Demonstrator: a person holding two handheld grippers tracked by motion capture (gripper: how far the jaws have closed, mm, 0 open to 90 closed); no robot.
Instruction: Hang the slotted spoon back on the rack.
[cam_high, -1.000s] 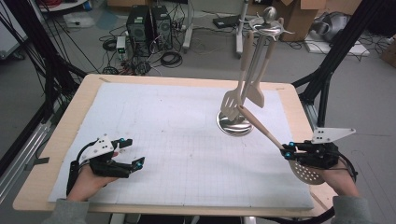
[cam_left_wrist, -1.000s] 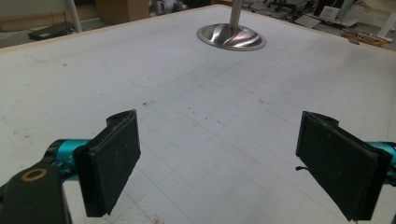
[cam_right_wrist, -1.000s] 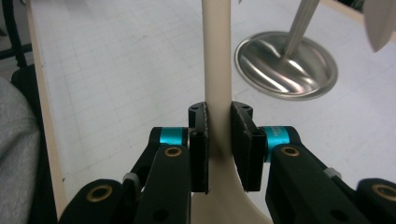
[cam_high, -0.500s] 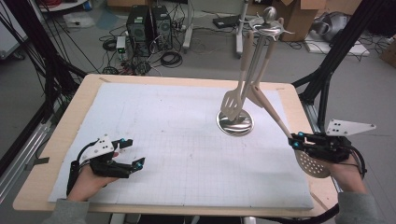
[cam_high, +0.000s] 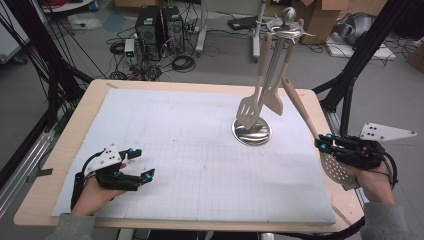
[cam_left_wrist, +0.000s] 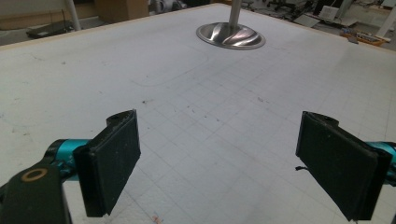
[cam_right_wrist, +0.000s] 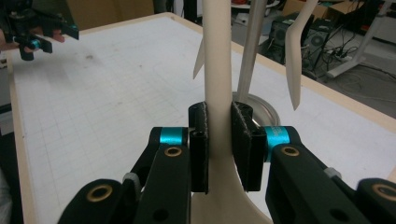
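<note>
I saw a big wooden table (cam_high: 90, 107) with a white grid mat (cam_high: 190, 150) lying under both tongs. A shiny metal stand with a round base (cam_high: 252, 131) stood far ahead of my left gripper (cam_high: 137, 165), and a cream slotted turner (cam_high: 248, 111) and a cream spatula (cam_high: 273, 100) hung on it. My left gripper sat low over the mat, its jaws wide apart with nothing between them. My right gripper (cam_right_wrist: 218, 140) squeezed the handle of a cream skimmer spoon with holes (cam_high: 336, 167), whose long handle pointed up toward the stand.
</note>
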